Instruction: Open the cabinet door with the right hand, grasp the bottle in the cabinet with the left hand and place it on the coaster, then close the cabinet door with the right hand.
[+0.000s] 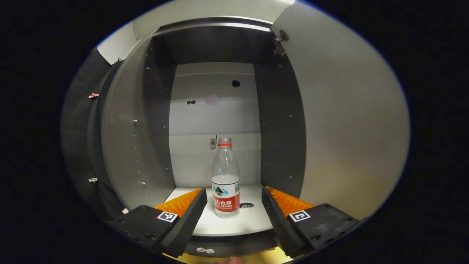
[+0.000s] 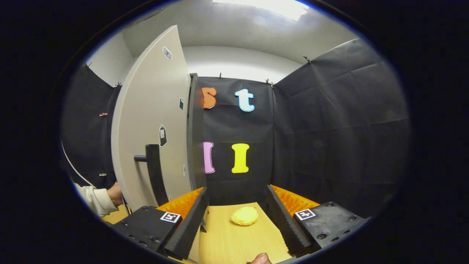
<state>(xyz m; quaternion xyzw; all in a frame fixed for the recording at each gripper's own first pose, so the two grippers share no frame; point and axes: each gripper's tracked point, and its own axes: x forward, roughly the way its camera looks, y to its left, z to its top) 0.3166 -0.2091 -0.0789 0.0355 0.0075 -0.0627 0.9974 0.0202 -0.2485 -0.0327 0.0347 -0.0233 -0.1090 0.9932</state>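
Left gripper view first: the cabinet door (image 1: 351, 121) is swung wide open on the right side, and the bottle (image 1: 225, 179) stands upright on the white cabinet shelf (image 1: 253, 220), about in the middle. The left gripper (image 1: 231, 216) is lined up right in front of it with its jaws spread wide, nothing between them yet, the bottle sitting a bit beyond the tips.

My guess on handling: clear thin plastic, roughly half full of water, so fairly light but squashy and a little slick. I'd take it around the labelled lower body, where the water backs up the wall, not the empty upper part or the neck. Tall and narrow, so a nudge could tip it.

Right gripper view: the right gripper (image 2: 236, 220) has its jaws spread too, holding nothing, hovering over the wooden worktop (image 2: 234, 245). The yellow coaster (image 2: 244, 215) lies on the worktop just ahead. The door with its dark handle (image 2: 154, 172) stands open to the left, and a sleeved hand (image 2: 115, 193) shows behind it.
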